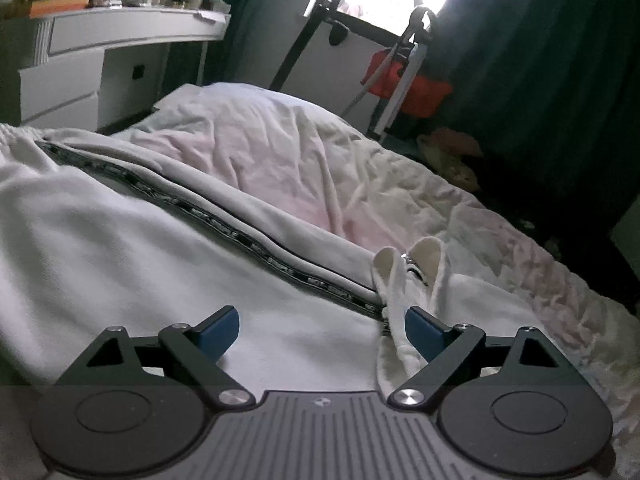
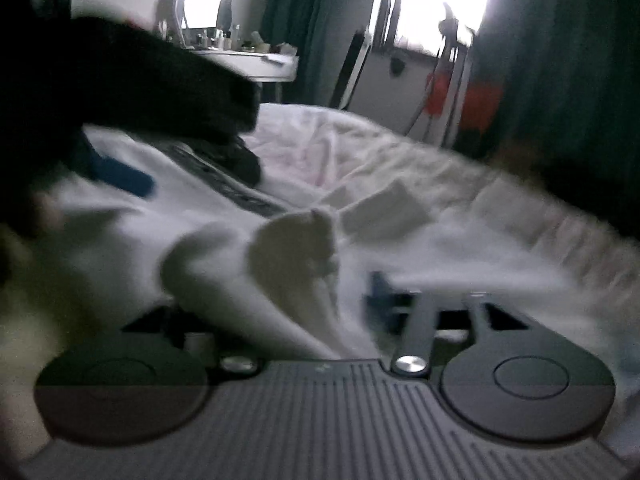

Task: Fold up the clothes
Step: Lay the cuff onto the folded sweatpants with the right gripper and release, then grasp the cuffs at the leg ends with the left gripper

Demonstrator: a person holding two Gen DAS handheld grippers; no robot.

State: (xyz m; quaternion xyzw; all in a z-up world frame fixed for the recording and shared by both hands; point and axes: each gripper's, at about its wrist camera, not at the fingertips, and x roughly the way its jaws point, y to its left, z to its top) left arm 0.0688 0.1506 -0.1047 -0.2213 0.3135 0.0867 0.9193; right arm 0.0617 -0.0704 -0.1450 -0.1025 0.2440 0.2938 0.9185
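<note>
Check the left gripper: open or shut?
Open. The left gripper has its blue-padded fingers wide apart over the white garment with the black lettered stripe, gripping nothing.

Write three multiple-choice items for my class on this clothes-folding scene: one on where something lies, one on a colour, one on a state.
1. Where does the white garment with the black lettered stripe lie?
A. On the bed
B. On the dressing table
C. On the floor

2. What colour are the pads on the fingers of the left hand-held gripper?
A. Red
B. Blue
C. Yellow

3. How do the jaws of the left hand-held gripper stand?
A. Shut on the stripe
B. Shut on nothing
C. Open

Answers:
1. A: the white garment is spread over the rumpled bed, while the dressing table stands behind it.
2. B: both pads of the left hand-held gripper show blue in the left wrist view.
3. C: the fingers stand wide apart above the cloth, with bare fabric between them; the black lettered stripe runs ahead of them, ungripped.
</note>
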